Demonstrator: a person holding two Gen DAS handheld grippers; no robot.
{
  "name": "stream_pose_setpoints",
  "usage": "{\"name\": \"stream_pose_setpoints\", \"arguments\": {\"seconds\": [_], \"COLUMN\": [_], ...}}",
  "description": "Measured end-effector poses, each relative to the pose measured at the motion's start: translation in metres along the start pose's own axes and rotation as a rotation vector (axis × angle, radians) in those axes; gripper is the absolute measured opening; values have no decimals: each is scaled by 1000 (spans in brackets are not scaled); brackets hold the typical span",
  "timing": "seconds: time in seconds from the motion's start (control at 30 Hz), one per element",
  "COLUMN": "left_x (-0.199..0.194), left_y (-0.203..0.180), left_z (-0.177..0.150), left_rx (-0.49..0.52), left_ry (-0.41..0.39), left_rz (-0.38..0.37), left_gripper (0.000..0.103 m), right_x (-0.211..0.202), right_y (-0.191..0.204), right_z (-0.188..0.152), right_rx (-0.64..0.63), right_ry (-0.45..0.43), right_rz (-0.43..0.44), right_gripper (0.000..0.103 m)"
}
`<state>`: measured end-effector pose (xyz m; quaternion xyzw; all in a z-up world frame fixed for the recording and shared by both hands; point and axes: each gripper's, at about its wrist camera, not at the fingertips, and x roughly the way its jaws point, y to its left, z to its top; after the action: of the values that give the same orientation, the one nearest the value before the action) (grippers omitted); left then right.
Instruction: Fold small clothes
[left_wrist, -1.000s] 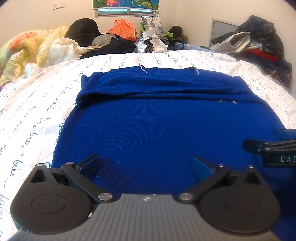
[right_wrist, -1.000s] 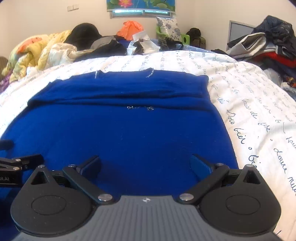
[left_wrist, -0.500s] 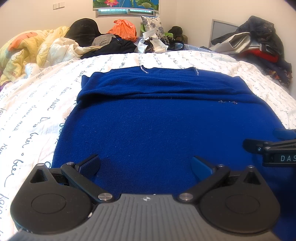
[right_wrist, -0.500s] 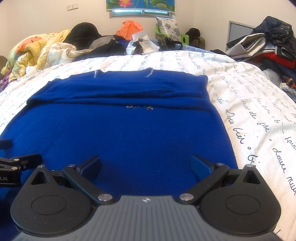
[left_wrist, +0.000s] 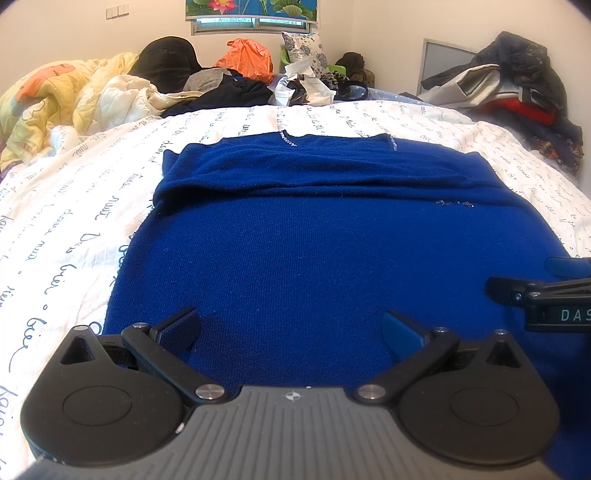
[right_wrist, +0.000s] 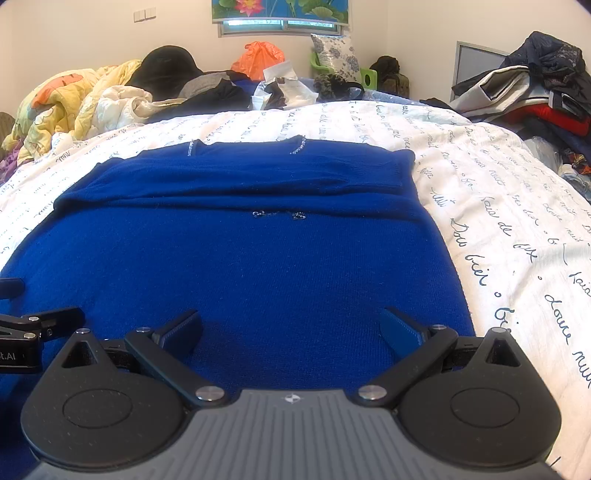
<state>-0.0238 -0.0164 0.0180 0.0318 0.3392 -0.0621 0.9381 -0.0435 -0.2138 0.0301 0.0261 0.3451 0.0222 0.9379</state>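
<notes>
Blue knit, fine rib — the sweater (left_wrist: 332, 266) lies flat on the white script-printed bedsheet (left_wrist: 74, 221), already squared into a rectangle with a folded band (left_wrist: 314, 170) laid across its far end, near the neckline. That reads as sleeves tucked in, so my guess is the next fold is bottom hem up to the top.

Left wrist view: left gripper (left_wrist: 290, 328) sits low over the near hem, toward the garment's left edge. Jaws spread wide, nothing between them, blue pads on or just above the knit — cannot tell which. The right gripper's arm (left_wrist: 546, 299) enters from the right edge at about the same depth.

Right wrist view: right gripper (right_wrist: 290, 330) mirrors it near the sweater's right edge, fully spread, holding nothing, sheet showing just beyond its right finger (right_wrist: 402, 332). The left tool (right_wrist: 33, 328) pokes in from the left.

Placement makes sense: one tool per hem corner, level with each other, so the hem lifts evenly and the fold lands square. Clutter pile (right_wrist: 221, 88) at the headboard end is well apart from the work.
</notes>
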Motion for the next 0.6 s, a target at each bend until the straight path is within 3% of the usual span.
{"name": "stream_pose_setpoints", "arguments": {"seconds": [0.43, 0.53, 0.6], "left_x": [0, 0, 0], "left_y": [0, 0, 0], "left_z": [0, 0, 0], "left_rx": [0, 0, 0], "left_ry": [0, 0, 0], "left_rz": [-1, -1, 0], "left_gripper": [103, 103, 103], "right_x": [0, -10, -19], "right_y": [0, 3, 4], "right_z": [0, -3, -13], "right_rx": [-4, -5, -32], "right_ry": [7, 48, 27], "right_rz": [-5, -16, 0], "right_gripper": [103, 103, 103]}}
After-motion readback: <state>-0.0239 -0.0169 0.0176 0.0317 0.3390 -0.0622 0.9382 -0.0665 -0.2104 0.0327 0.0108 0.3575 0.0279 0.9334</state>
